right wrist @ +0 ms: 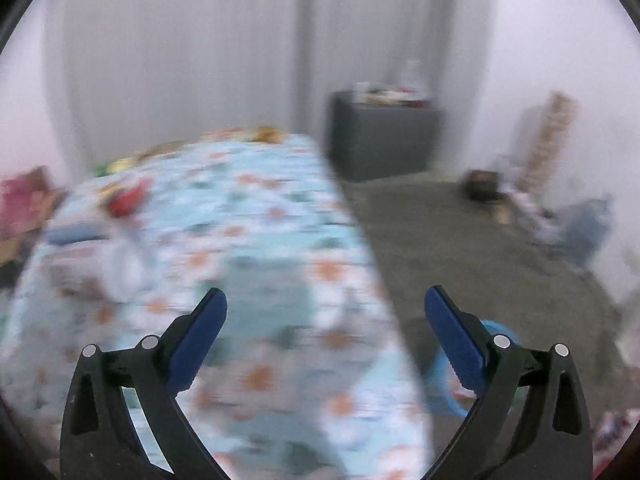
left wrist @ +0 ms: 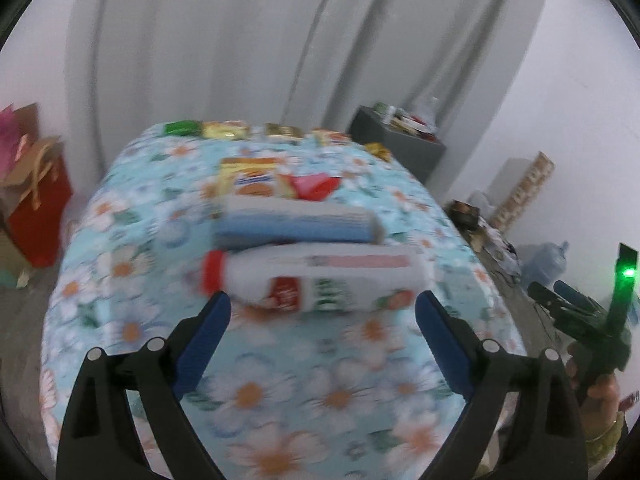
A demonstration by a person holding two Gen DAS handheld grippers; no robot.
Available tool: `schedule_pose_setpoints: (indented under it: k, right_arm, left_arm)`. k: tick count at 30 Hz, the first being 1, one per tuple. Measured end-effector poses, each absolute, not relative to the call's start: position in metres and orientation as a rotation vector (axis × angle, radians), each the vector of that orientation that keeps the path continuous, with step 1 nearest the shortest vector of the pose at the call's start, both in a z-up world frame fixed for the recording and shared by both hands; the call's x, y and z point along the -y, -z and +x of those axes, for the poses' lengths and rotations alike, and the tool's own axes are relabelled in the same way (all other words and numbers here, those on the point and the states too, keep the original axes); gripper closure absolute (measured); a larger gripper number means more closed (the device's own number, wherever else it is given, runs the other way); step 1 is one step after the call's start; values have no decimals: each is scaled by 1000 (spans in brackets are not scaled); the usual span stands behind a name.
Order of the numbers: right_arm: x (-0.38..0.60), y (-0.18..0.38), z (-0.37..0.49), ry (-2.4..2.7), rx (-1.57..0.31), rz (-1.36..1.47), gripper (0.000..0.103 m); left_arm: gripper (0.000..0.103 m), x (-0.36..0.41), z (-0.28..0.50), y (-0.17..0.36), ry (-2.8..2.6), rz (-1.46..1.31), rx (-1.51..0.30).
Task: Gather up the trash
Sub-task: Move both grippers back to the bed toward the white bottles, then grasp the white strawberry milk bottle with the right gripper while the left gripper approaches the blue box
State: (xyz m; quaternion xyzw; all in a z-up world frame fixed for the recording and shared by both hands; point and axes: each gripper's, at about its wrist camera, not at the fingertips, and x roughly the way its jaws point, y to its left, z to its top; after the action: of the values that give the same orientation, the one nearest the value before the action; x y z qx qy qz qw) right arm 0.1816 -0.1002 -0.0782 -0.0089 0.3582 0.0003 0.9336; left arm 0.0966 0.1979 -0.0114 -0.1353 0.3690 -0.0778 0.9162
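The table (left wrist: pixel 132 240) carries a flowered blue cloth, and I describe all places from it. On the floor left of the table stands a red paper bag (left wrist: pixel 38 208). Over its near part the left gripper (left wrist: pixel 322 304) is wide open and holds nothing. Just beyond the tips lies a white tube with a red cap (left wrist: pixel 316 280), behind it a blue tube (left wrist: pixel 296 226), then snack wrappers (left wrist: pixel 256 180). At the table's right edge the right gripper (right wrist: pixel 326 300) is wide open and empty.
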Motion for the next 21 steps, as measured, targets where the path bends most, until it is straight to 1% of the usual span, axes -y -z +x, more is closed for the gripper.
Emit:
schedule_pose_setpoints:
  k: [8, 15, 17, 21]
  right_arm:
    - [50, 74, 203, -214, -817, 142, 8]
    - [23, 95, 229, -378, -935, 304, 8]
    - [22, 101, 233, -427, -968, 404, 10]
    - [21, 119, 243, -497, -1057, 603, 17]
  left_arm:
    - [12, -232, 96, 24, 123, -305, -742]
    - [12, -252, 105, 28, 141, -335, -717]
    - [12, -255, 109, 23, 147, -329, -694]
    - [13, -250, 120, 10, 179, -231, -639]
